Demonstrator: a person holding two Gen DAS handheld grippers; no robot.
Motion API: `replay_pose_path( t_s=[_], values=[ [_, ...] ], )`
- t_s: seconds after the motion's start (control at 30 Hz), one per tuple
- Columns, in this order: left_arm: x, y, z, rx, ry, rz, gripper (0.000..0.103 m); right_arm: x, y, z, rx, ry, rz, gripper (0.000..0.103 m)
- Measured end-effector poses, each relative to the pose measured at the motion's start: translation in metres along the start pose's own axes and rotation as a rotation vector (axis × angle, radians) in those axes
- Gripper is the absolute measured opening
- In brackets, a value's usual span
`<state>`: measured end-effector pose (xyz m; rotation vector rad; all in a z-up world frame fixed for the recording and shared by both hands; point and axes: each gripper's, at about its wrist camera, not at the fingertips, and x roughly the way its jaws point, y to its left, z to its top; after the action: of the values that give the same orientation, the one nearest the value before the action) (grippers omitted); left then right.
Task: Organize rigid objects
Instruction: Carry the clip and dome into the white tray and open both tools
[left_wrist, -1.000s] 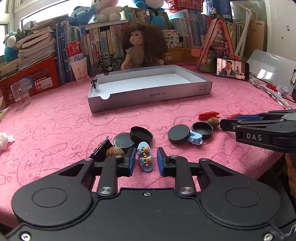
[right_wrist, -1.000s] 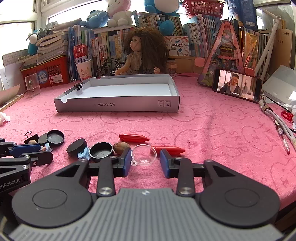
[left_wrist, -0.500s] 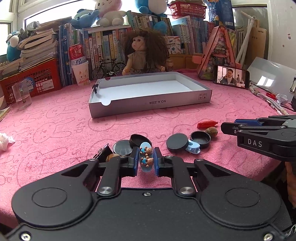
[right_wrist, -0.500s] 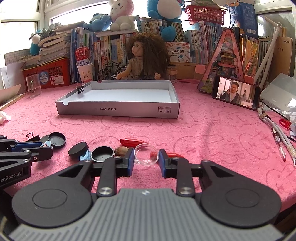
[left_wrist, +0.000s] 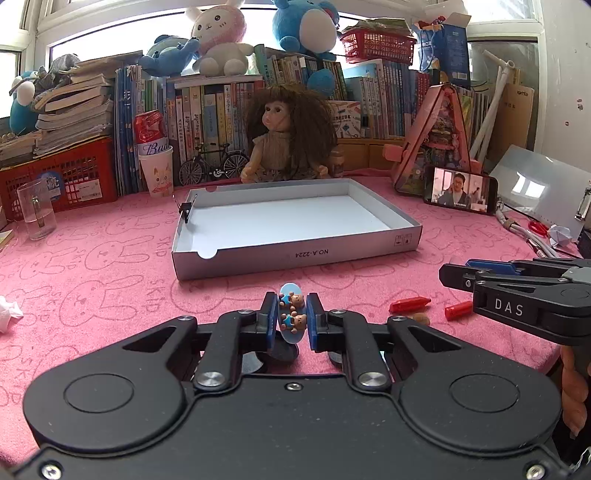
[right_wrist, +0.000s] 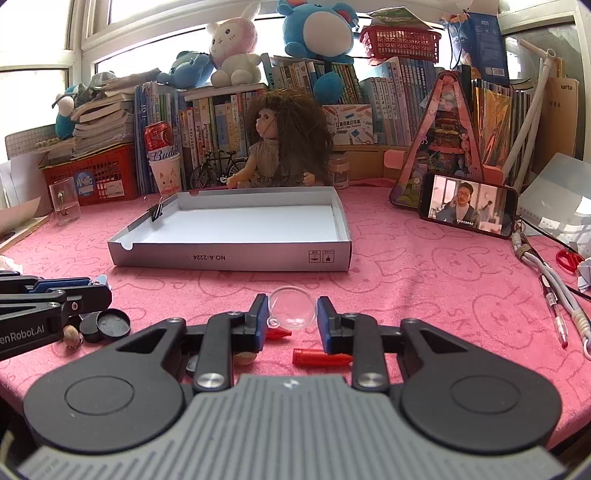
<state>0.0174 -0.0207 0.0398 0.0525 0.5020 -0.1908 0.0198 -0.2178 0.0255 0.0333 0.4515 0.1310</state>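
In the left wrist view my left gripper (left_wrist: 291, 314) is shut on a pale blue oval charm with two small bears (left_wrist: 291, 308), held upright above the pink cloth. My right gripper (right_wrist: 291, 314) is shut on a clear plastic dome with a small loop (right_wrist: 293, 308), also lifted off the cloth. Straight ahead lies the shallow grey box tray (left_wrist: 295, 254), white inside. Two red crayon-like pieces (right_wrist: 321, 357) (right_wrist: 277, 333), black round lids (right_wrist: 110, 325) and a nut (right_wrist: 72, 334) lie on the cloth below the grippers. Each gripper shows at the edge of the other's view.
A black binder clip (left_wrist: 185, 210) sits on the tray's left wall. A doll (left_wrist: 288, 136) and books stand behind it. A phone (right_wrist: 467, 208) leans at the right, with cables and a pen (right_wrist: 554, 306) nearer. A glass (left_wrist: 37, 214) and a tissue (left_wrist: 9, 314) are at the left.
Both grippers' jaws closed, the left on the bear charm and the right on the clear dome. Both then rose, lifting the pieces off the cloth.
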Motion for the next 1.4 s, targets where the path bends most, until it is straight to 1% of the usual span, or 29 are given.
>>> replay_pose_path(
  t_s=[0.47,0.6,0.77,0.9,1.03,1.2,1.33,1.4],
  values=[
    [0.026,0.016,0.038,-0.041,-0.021,-0.005,0.015,0.017,-0.009,0.024,0.019,-0.03,-0.001,0.033],
    [0.037,0.022,0.05,-0.063,-0.013,-0.012,0.015,0.028,-0.013,0.031,0.032,-0.021,0.01,0.033],
    [0.055,0.029,0.066,-0.07,-0.004,-0.004,0.015,0.045,-0.017,0.045,0.051,-0.007,0.028,0.033],
    [0.073,0.038,0.078,-0.096,0.012,-0.003,0.015,0.06,-0.021,0.057,0.068,0.006,0.037,0.033],
    [0.094,0.046,0.089,-0.128,0.047,-0.014,0.015,0.078,-0.029,0.068,0.102,0.029,0.066,0.033],
    [0.124,0.053,0.105,-0.146,0.095,-0.031,0.015,0.106,-0.044,0.084,0.17,0.099,0.103,0.033],
    [0.155,0.062,0.118,-0.186,0.174,-0.081,0.015,0.132,-0.056,0.096,0.231,0.168,0.119,0.033],
    [0.174,0.067,0.121,-0.228,0.22,-0.099,0.015,0.146,-0.058,0.099,0.251,0.204,0.146,0.033]
  ],
)
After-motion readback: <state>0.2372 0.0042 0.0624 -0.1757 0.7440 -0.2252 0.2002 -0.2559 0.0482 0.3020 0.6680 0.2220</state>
